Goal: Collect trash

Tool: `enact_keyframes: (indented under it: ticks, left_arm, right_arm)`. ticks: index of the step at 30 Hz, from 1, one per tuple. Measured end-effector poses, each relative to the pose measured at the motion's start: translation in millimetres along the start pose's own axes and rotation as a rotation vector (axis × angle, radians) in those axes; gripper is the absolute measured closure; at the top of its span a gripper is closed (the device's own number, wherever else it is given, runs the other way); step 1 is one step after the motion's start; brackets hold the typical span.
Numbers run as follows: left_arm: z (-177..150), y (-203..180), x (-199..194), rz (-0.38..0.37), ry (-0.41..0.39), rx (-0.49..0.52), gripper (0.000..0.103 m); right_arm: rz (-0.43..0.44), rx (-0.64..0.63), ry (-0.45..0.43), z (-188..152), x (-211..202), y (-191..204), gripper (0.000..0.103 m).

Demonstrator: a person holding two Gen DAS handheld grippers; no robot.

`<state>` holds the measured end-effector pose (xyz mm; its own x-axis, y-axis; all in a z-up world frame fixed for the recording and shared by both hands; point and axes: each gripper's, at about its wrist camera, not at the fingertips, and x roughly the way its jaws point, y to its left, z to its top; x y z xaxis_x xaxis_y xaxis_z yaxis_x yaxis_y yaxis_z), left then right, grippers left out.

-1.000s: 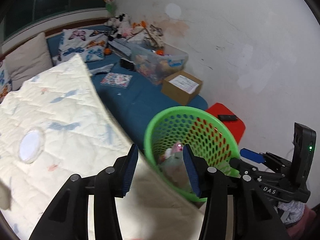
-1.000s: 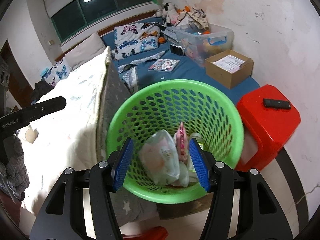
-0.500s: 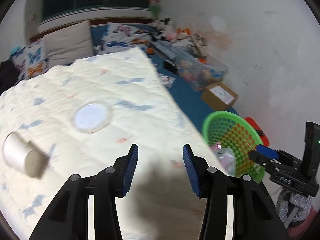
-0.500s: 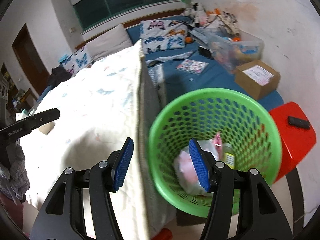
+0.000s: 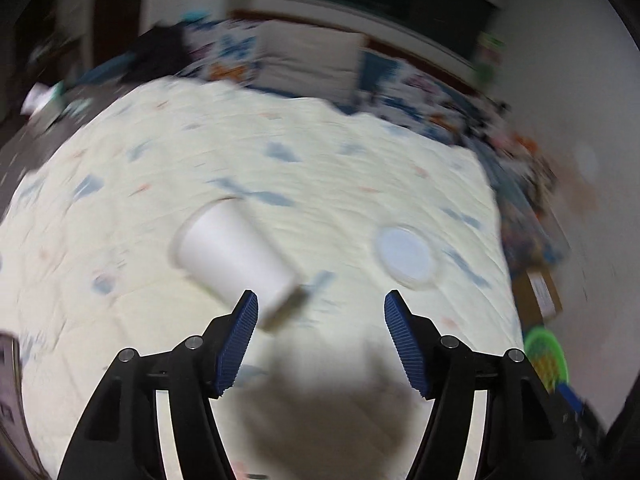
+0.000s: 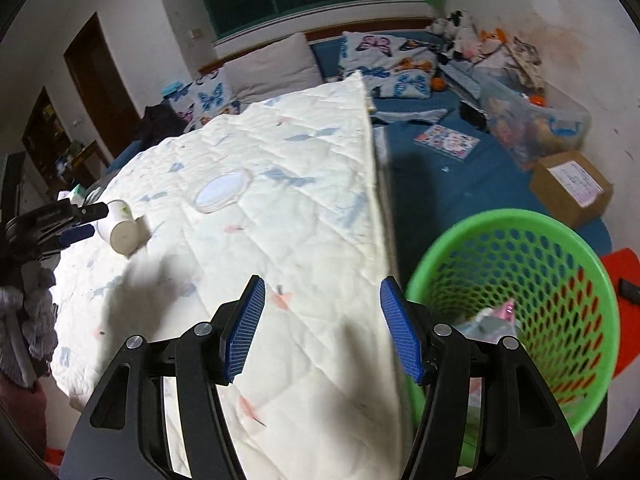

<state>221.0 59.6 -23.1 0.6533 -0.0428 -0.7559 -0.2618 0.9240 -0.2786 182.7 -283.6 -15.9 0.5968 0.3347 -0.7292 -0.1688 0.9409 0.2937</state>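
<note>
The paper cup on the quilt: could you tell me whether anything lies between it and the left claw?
Nothing visible does. The paper cup lies on its side on the quilt, just ahead of the open left claw, toward its left finger. The round lid lies apart, off to the right, clear of that path.

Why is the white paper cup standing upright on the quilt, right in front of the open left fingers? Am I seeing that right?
Not quite. The white paper cup is not upright; it lies on its side on the quilt, as both wrist views show. The rest holds: it sits just ahead of the left gripper, whose fingers are open and hold nothing.
</note>
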Motion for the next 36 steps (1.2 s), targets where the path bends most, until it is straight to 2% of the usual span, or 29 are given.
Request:
enact_keyframes:
  ticks: [6,8,13,19,24,36]
  left_arm:
    - [14.0,40.6,16.3,0.023,0.038,-0.184,0.031]
    - [18.2,46.2,22.7,0.025,0.044,-0.219,0.028]
    - [24.6,53.5,38.1,0.049,0.065,-0.276,0.026]
    - [31.7,64.1,54.5,0.084,0.081,-0.317,0.025]
    - [33.6,67.0,62.4,0.095,0.091,-0.31,0.025]
    - [38.1,64.2,73.9,0.076,0.108,-0.274,0.025]
  right_arm:
    - [0.032,-0.038,0.013,10.2,14.6,18.3,0.042]
    - [0.04,-0.047,0.018,12.4,19.0,23.1,0.042]
    - [0.061,-0.073,0.039,19.1,35.0,36.3,0.042]
    - [0.096,-0.103,0.07,31.0,59.7,52.6,0.04]
    - [0.12,-0.154,0.089,44.6,86.3,73.6,0.038]
    - [0.151,-0.212,0.126,79.6,152.6,113.3,0.021]
